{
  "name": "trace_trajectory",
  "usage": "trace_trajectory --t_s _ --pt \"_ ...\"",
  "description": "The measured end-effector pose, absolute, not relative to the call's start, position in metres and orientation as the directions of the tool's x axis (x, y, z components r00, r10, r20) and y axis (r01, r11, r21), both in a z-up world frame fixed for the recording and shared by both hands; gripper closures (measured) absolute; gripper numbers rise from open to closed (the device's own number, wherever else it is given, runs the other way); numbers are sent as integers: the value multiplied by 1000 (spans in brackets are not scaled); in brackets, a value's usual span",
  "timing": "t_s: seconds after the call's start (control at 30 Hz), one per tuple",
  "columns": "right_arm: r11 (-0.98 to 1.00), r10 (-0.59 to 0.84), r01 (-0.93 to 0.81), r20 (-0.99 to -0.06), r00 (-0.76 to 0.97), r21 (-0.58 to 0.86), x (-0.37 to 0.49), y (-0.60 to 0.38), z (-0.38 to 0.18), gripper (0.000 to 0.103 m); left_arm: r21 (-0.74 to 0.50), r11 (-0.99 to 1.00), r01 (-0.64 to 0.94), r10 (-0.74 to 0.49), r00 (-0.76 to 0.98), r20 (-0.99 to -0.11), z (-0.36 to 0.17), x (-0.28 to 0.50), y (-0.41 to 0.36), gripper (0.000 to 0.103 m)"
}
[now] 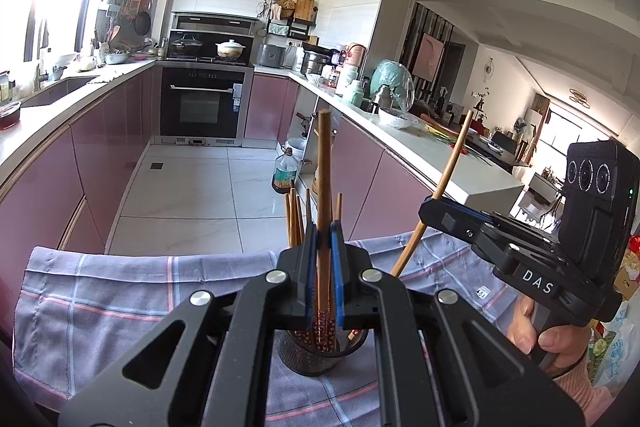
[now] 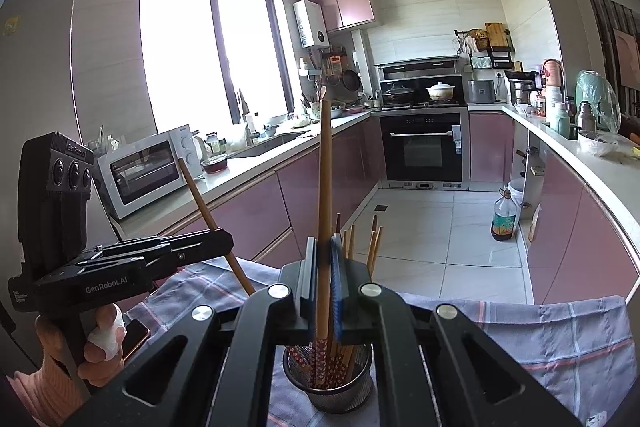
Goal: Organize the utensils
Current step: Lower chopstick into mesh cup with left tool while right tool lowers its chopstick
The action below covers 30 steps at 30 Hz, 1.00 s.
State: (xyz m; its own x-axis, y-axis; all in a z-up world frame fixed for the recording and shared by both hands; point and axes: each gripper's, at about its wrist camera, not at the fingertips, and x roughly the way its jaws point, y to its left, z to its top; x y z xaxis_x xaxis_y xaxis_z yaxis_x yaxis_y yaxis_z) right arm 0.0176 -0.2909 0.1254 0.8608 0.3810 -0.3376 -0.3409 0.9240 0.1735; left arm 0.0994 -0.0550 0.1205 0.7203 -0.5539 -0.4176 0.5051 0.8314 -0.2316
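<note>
Two hand-held grippers are up over a tabletop covered with a checked cloth (image 1: pixel 120 279). Each one holds one chopstick.

The left hand-held gripper (image 1: pixel 324 239) has its two pads squeezed tight on a brown chopstick (image 1: pixel 324 163). That stick stands almost straight up. Its low end, the part with the red flower pattern, is already down inside the mesh cup (image 1: pixel 320 355).

The right hand-held gripper (image 2: pixel 324 259) is squeezed tight on another chopstick (image 2: pixel 325 163) in the same way. From its own camera this stick also stands up tall, with its patterned end down in the mesh cup (image 2: pixel 332 387). From the left camera the same stick looks tilted, leaning away to the right.

The cup stands on the cloth, near the edge of the tabletop closest to the person. It sits right under both grippers. More chopsticks (image 2: pixel 374 239) are already in it, with their plain ends poking up.

So a good part of the job looks done. Many sticks are in the cup, and I see no loose ones lying on the cloth in these views. The grippers hide some of the cloth, so I cannot be sure.

What is left, I think, is to let these two sticks go so they drop in with the others. After that, any sticks still out of sight would need picking up too.
</note>
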Motion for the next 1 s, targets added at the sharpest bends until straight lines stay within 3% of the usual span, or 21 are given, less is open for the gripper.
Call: trace_trajectory --t_s 0.53,1.0 --pt "929 369 -324 -370 852 180 36 -291 117 98 -217 841 495 -535 704 -468 113 111 -56 96" --pt "923 382 -347 -495 780 166 60 -274 88 98 -198 844 499 -513 642 -570 86 128 -70 96"
